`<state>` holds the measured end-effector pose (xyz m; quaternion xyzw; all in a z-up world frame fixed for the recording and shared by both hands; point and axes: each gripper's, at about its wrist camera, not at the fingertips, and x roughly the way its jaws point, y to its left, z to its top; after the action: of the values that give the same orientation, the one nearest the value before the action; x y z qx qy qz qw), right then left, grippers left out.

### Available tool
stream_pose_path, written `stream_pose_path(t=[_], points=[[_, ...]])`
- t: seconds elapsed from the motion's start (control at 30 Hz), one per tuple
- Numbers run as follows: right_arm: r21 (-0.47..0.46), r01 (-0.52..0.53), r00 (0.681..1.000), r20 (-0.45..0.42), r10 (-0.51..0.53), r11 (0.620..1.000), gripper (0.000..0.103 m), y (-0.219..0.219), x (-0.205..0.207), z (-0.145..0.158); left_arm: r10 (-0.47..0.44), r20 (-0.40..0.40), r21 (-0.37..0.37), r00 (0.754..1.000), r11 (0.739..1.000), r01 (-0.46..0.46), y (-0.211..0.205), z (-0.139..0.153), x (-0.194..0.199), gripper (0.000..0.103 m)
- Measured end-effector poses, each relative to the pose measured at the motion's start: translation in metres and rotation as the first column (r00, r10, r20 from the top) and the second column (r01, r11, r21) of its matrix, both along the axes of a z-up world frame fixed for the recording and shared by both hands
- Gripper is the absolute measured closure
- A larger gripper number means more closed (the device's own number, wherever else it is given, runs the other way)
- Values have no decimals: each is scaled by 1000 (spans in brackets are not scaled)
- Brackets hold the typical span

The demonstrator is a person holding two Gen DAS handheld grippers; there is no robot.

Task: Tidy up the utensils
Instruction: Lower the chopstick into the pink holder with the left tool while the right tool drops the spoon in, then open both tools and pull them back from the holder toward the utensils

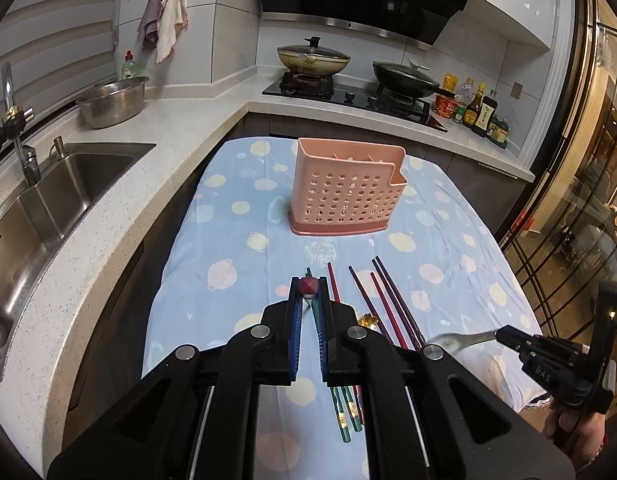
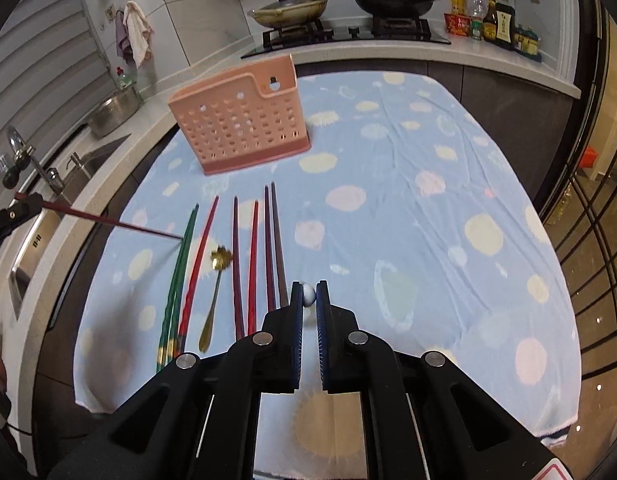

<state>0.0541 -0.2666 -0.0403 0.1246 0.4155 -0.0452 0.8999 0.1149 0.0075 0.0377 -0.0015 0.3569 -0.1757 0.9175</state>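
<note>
Both sets of jaws are pinched tight: the left gripper [image 1: 308, 289] clamps the end of a dark red chopstick [image 2: 112, 222], the right gripper [image 2: 308, 294] the handle of a silver fork [image 1: 464, 339]. At lower centre the table wears a blue spotted cloth [image 2: 408, 152] bearing loose chopsticks [image 2: 254, 256], a gold spoon [image 2: 216, 292] and, above them, an upright pink perforated holder [image 1: 344, 192]. Sink [image 1: 48, 200] at left, stove [image 1: 348, 94] at top.

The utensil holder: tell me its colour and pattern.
The holder is pink plastic, its walls perforated with rows of round holes. Left wrist view shows it best.
</note>
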Motion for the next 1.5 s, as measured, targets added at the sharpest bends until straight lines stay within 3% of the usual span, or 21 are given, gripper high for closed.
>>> stream_pose_path(t=[0.37, 0.73, 0.87, 1.0, 1.13, 1.37, 1.4, 1.43, 1.5], points=[[-27, -14, 989, 147, 17, 1000, 97, -9, 71, 53, -7, 94, -1, 996, 1000, 7, -16, 38, 44, 96], [-36, -1, 951, 308, 12, 999, 97, -27, 161, 125, 7, 300, -44, 954, 999, 6, -40, 135, 99, 96], [-50, 15, 941, 337, 2, 999, 97, -31, 193, 140, 13, 342, -54, 940, 999, 6, -53, 154, 127, 96], [-26, 14, 954, 300, -5, 1000, 97, -37, 226, 129, 18, 334, -55, 942, 998, 1, -64, 150, 158, 96], [19, -5, 971, 241, 1, 1000, 97, -41, 252, 105, 23, 283, -45, 959, 999, -11, -73, 128, 185, 96], [5, -23, 984, 179, 22, 1000, 95, -26, 267, 71, 32, 203, -23, 979, 999, -28, -75, 85, 206, 95], [2, -18, 982, 187, 17, 1000, 92, -25, 266, 70, 39, 197, -24, 980, 999, -35, -74, 82, 207, 89], [-5, -10, 982, 190, 11, 1000, 89, -25, 265, 70, 49, 190, -25, 981, 999, -45, -72, 80, 207, 71], [-9, -1, 979, 202, 3, 1000, 79, -25, 260, 74, 73, 196, -38, 978, 997, -67, -66, 79, 204, 51]])
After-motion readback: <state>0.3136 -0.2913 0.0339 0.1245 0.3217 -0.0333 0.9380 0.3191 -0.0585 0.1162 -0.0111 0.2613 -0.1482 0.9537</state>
